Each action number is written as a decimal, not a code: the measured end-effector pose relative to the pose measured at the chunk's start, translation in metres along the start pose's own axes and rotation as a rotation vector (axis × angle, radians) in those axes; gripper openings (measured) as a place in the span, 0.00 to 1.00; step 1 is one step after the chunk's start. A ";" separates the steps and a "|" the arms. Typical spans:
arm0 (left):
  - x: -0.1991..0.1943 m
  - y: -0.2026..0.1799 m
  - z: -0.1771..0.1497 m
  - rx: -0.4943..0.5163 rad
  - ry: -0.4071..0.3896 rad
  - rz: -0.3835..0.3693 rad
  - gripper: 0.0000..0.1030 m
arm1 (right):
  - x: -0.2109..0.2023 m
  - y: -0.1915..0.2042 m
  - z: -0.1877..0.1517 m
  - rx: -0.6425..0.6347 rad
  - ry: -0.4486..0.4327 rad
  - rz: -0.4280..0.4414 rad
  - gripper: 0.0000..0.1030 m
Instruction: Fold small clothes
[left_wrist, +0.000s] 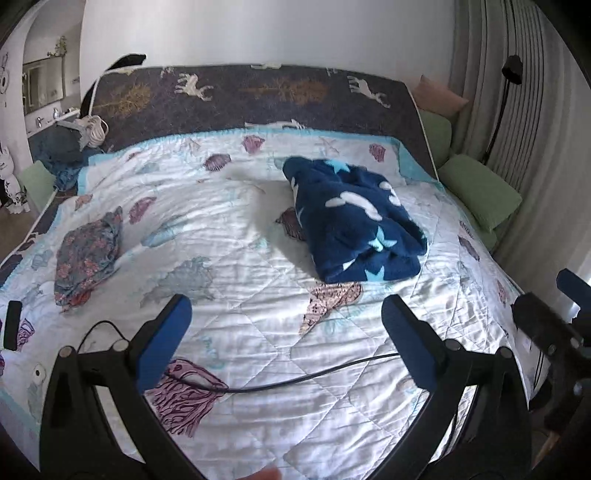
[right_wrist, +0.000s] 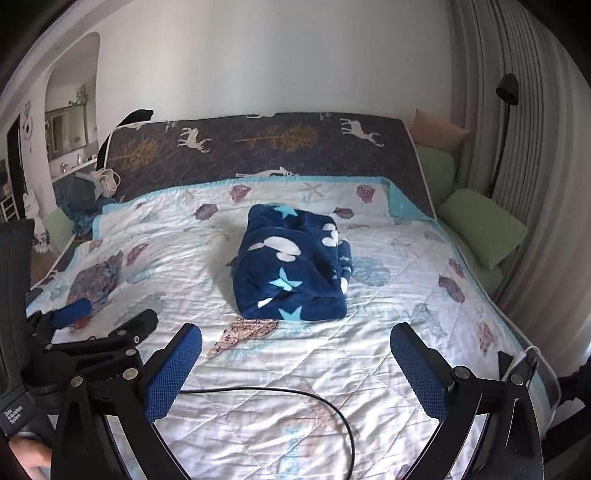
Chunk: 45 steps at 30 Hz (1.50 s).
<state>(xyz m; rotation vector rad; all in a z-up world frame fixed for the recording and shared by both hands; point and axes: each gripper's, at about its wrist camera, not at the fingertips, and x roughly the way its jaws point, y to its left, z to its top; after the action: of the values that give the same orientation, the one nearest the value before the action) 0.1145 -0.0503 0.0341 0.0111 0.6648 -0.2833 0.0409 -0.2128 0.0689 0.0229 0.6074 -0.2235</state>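
A navy fleece garment (left_wrist: 354, 218) with white and light-blue stars lies bunched on the far middle of the bed; it also shows in the right wrist view (right_wrist: 291, 266). A floral-print garment (left_wrist: 86, 254) lies crumpled at the bed's left side, also in the right wrist view (right_wrist: 98, 282). My left gripper (left_wrist: 286, 339) is open and empty, held over the near part of the quilt. My right gripper (right_wrist: 295, 373) is open and empty, to the right of the left one, well short of the navy garment.
The white quilt (left_wrist: 258, 295) with a seashell print covers the bed. A black cable (left_wrist: 295, 376) lies across its near part, also in the right wrist view (right_wrist: 325, 402). Green cushions (left_wrist: 480, 192) line the right side. A dark headboard cover (left_wrist: 258, 96) stands behind. A curtain (right_wrist: 535, 147) hangs at right.
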 end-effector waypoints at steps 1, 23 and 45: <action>-0.006 -0.001 0.001 0.006 -0.023 0.006 0.99 | -0.004 0.002 0.000 -0.012 -0.005 -0.003 1.00; 0.109 0.010 0.050 -0.055 0.133 -0.131 0.99 | 0.125 -0.062 0.064 0.090 0.210 0.157 1.00; 0.372 0.020 0.059 -0.491 0.652 -0.820 1.00 | 0.471 -0.181 0.061 0.656 0.614 0.905 1.00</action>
<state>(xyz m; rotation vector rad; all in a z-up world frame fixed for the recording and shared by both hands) 0.4344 -0.1317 -0.1482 -0.6774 1.3615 -0.9186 0.4126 -0.4895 -0.1407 1.0104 1.0457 0.4959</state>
